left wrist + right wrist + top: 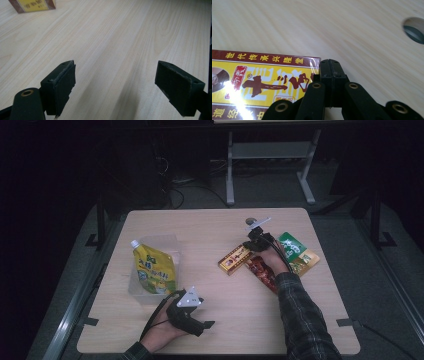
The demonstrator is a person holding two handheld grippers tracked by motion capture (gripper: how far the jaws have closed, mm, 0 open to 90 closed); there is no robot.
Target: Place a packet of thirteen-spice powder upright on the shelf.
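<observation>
A pale wooden table (215,320) fills the lower middle of the frame, lit while the room lies dark. Grey floor (280,190) spreads behind it. At upper right stands a grey metal frame (270,151), cables (190,190) trailing upper centre.

You have two tools in hand: the left tool (207,324) and the right tool (248,241). On the surface (210,225) there is one yellow spouted pouch (152,268), one clear container (170,242) around it, one yellow-and-maroon box (234,259), one dark red packet (261,270), one green packet (292,243) and one orange packet (307,262).
</observation>
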